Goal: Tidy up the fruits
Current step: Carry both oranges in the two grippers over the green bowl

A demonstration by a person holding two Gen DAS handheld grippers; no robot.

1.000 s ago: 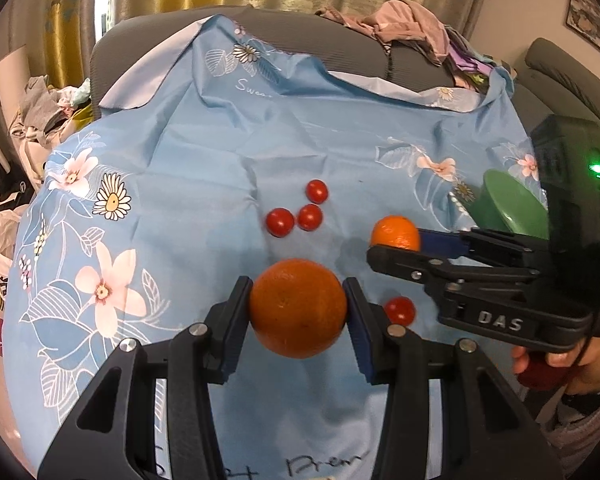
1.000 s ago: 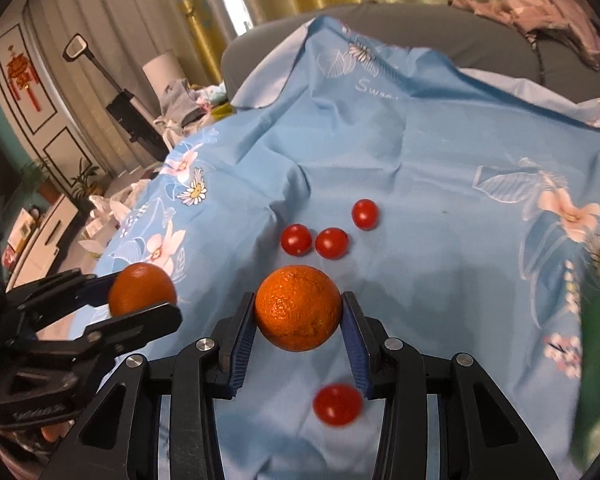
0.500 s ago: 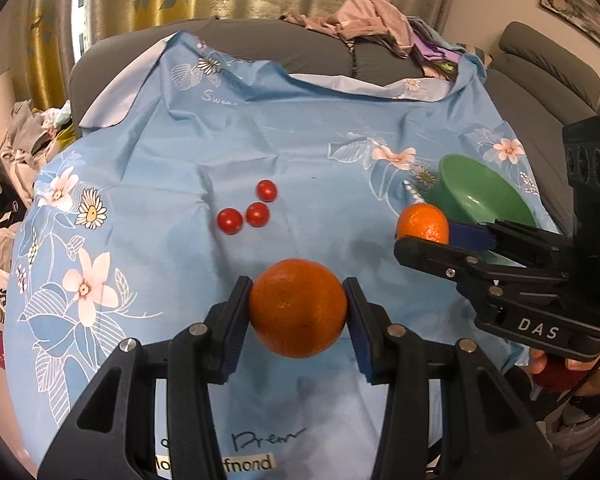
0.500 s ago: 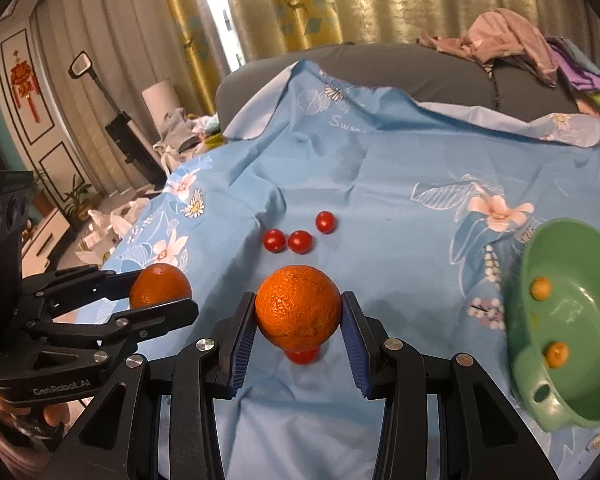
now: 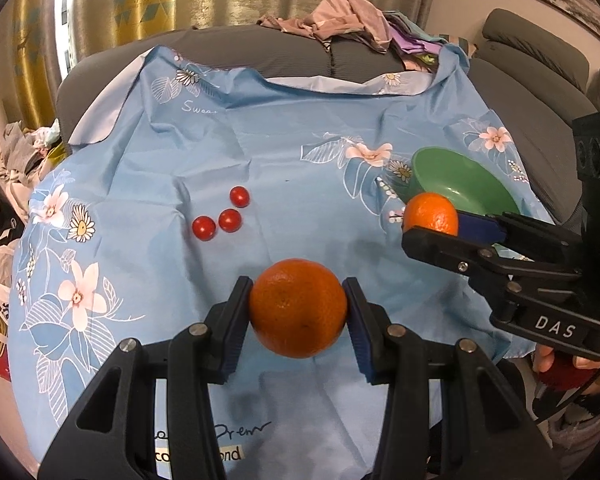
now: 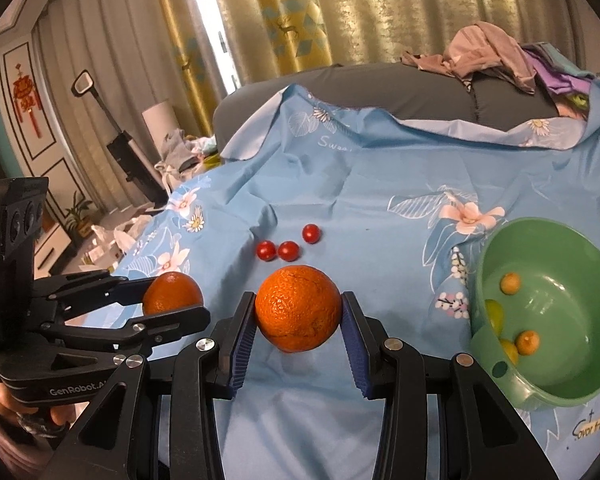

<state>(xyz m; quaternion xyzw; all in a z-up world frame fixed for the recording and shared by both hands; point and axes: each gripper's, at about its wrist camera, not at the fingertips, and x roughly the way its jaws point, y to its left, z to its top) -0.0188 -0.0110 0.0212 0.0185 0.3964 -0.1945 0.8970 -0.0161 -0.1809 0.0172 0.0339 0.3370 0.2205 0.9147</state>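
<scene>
Each gripper carries one orange, two in all: the left gripper (image 5: 299, 312) is closed on the larger orange (image 5: 298, 308) between its blue pads, and the right gripper (image 6: 298, 312) is clamped the same way on the second orange (image 6: 298, 308). Since a second ago both have lifted and pulled back from the blue cloth (image 5: 260, 160), and the green bowl (image 6: 556, 320), then nearly out of sight, now sits open just right of the right gripper. Three cherry tomatoes (image 5: 224, 216) lie in a cluster ahead and left of the left gripper; a fourth seen earlier is now hidden. Four small yellow-orange fruits (image 6: 510, 282) lie in the bowl. Both grippers are held side by side above the cloth, pointing forward.
</scene>
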